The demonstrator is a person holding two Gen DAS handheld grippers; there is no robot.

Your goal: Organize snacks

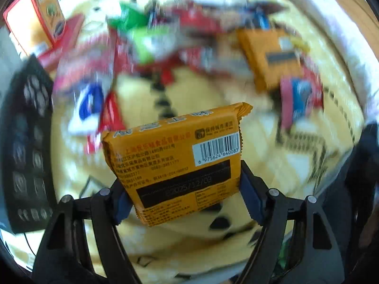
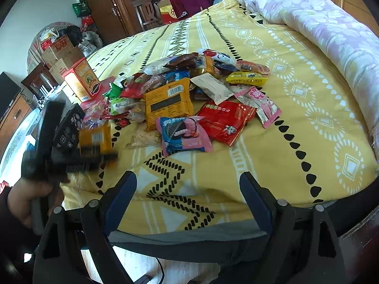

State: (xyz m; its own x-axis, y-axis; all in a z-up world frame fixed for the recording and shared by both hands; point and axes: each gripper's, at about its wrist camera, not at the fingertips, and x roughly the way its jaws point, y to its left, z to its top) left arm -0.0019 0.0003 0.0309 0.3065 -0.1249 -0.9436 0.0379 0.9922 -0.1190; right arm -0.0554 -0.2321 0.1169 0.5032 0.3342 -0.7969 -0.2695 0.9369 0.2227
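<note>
My left gripper (image 1: 182,184) is shut on an orange snack packet (image 1: 175,161) with a barcode, held above the yellow bedspread; the scene behind it is blurred by motion. The same gripper and orange packet (image 2: 94,139) show blurred at the left in the right wrist view. My right gripper (image 2: 187,189) is open and empty above the near edge of the bed. A pile of mixed snack packets (image 2: 184,94) lies on the bed ahead, with a second orange packet (image 2: 168,103), a pink and blue cookie packet (image 2: 183,133) and a red packet (image 2: 225,120).
An upright orange and red box (image 2: 81,80) and a black box (image 2: 69,127) stand at the bed's left edge. A rolled lilac quilt (image 2: 319,21) lies along the far right. The yellow bedspread (image 2: 272,165) is bare in front of the pile. Cartons and furniture stand beyond.
</note>
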